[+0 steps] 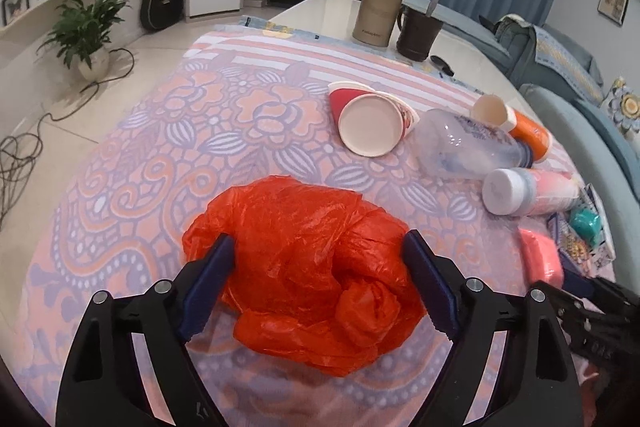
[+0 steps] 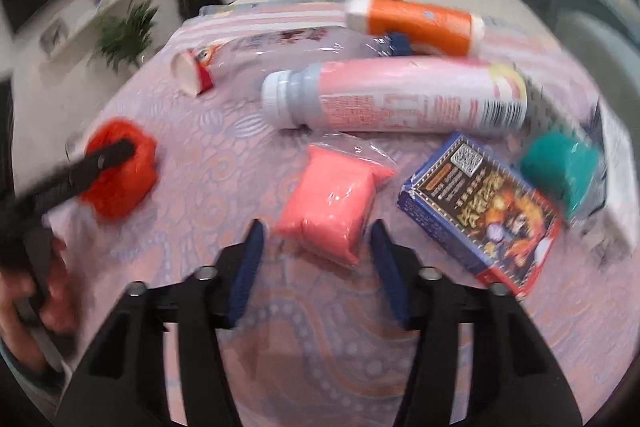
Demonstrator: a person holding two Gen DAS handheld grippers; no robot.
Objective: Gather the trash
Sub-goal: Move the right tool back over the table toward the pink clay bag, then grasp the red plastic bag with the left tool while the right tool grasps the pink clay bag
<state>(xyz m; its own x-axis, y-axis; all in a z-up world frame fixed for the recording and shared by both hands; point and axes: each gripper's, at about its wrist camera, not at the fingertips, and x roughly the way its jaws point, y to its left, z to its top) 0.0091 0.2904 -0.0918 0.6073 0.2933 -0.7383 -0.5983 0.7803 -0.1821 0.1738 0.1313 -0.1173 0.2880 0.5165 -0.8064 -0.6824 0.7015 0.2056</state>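
Left tongs (image 1: 316,283) spread wide around crumpled red plastic bag (image 1: 304,287); right tongs (image 2: 316,267) open before pink packet (image 2: 332,203); thin film may slip; blur risks misaim.

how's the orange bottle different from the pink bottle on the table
The orange bottle has an orange label; the pink bottle has a pale pink one with a barcode. The orange bottle looks shorter, the pink bottle longer. The orange bottle lies farther back, the pink bottle nearer the right claw. Both lie on their sides with white caps.
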